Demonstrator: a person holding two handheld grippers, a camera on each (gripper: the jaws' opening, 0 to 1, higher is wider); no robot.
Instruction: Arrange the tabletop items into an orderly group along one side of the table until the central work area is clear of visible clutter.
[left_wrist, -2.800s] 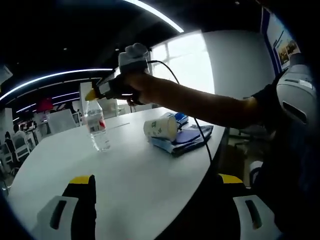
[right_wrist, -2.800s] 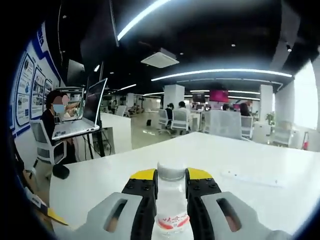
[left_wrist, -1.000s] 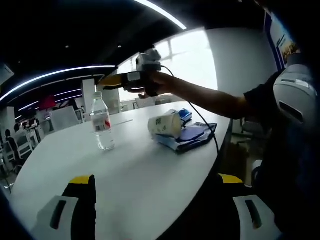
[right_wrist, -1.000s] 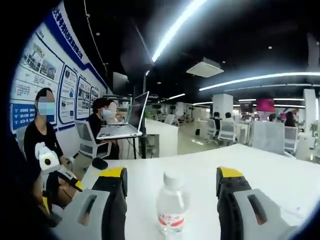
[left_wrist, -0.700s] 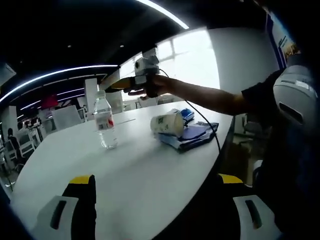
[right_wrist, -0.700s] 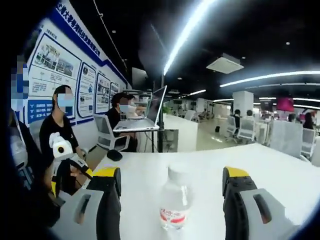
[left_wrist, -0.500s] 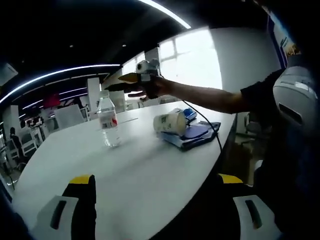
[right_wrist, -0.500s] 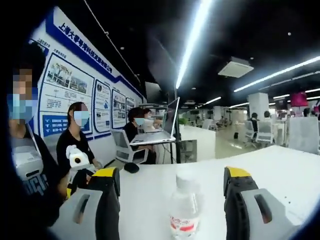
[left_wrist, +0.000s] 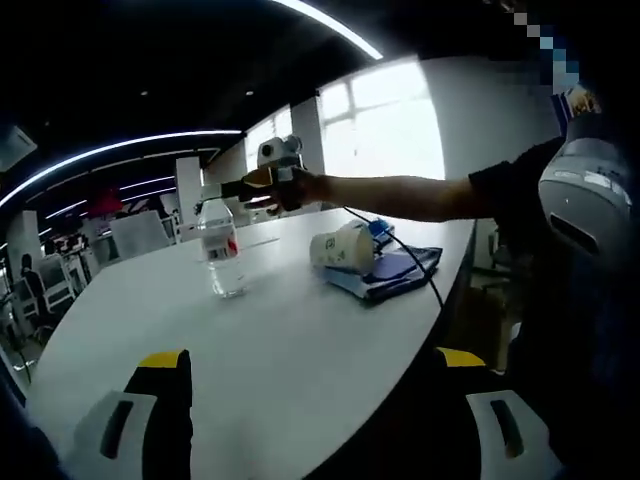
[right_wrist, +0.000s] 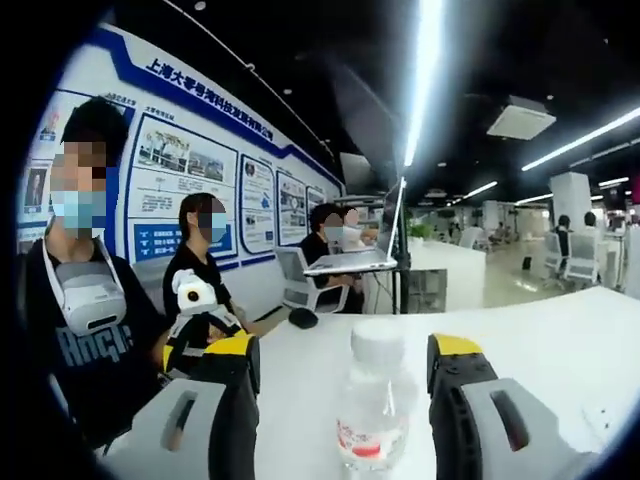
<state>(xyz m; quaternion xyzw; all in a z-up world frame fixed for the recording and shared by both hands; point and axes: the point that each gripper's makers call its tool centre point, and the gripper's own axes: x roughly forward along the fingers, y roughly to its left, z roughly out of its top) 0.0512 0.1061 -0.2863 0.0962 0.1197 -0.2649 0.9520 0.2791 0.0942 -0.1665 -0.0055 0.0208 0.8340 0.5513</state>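
Observation:
A clear water bottle (left_wrist: 222, 252) with a red label stands upright on the white table (left_wrist: 300, 330). In the right gripper view this bottle (right_wrist: 375, 412) rises between the jaws of my right gripper (right_wrist: 345, 350), which is open with a gap on each side. A hand holds that right gripper (left_wrist: 245, 184) just beyond the bottle's top in the left gripper view. My left gripper (left_wrist: 312, 358) is open and holds nothing, low over the table's near edge; it also appears as the left gripper (right_wrist: 190, 335) in a person's hand.
A paper cup (left_wrist: 338, 248) lies on its side on a blue cloth or folder (left_wrist: 395, 270) near the table's right edge. A laptop (right_wrist: 355, 258) on a stand and seated people are behind. A cable (left_wrist: 420, 275) hangs from the right gripper.
The right gripper has let go of the bottle, opened wide and drawn back a little; the bottle now stands free. The right view has swung left toward the wall posters.

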